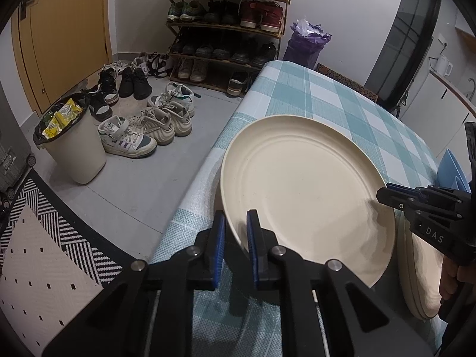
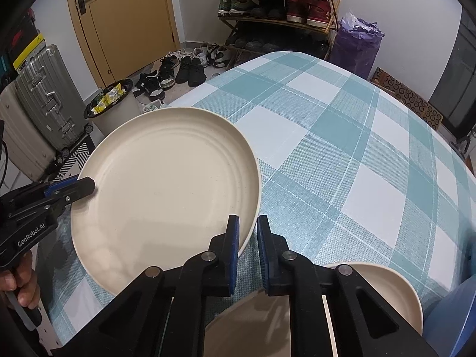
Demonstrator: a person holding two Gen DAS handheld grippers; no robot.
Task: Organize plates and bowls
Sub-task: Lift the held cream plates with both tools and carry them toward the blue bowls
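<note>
A large cream plate (image 1: 309, 196) is held above the checked tablecloth, and it shows in the right wrist view (image 2: 166, 190) too. My left gripper (image 1: 235, 223) is shut on its near-left rim. My right gripper (image 2: 247, 229) is shut on its opposite rim; it shows at the right of the left wrist view (image 1: 386, 193). My left gripper shows at the left of the right wrist view (image 2: 86, 185). A second cream plate (image 2: 380, 282) lies on the table under my right gripper. Its edge shows in the left wrist view (image 1: 419, 285). A blue dish (image 1: 450, 169) sits at the far right.
The table (image 2: 342, 136) has a teal and white checked cloth. On the floor to the left stand a waste bin (image 1: 71, 145), scattered shoes (image 1: 145, 131), a shoe rack (image 1: 226, 23) and a silver suitcase (image 2: 44, 104). A purple bag (image 2: 355, 44) stands behind the table.
</note>
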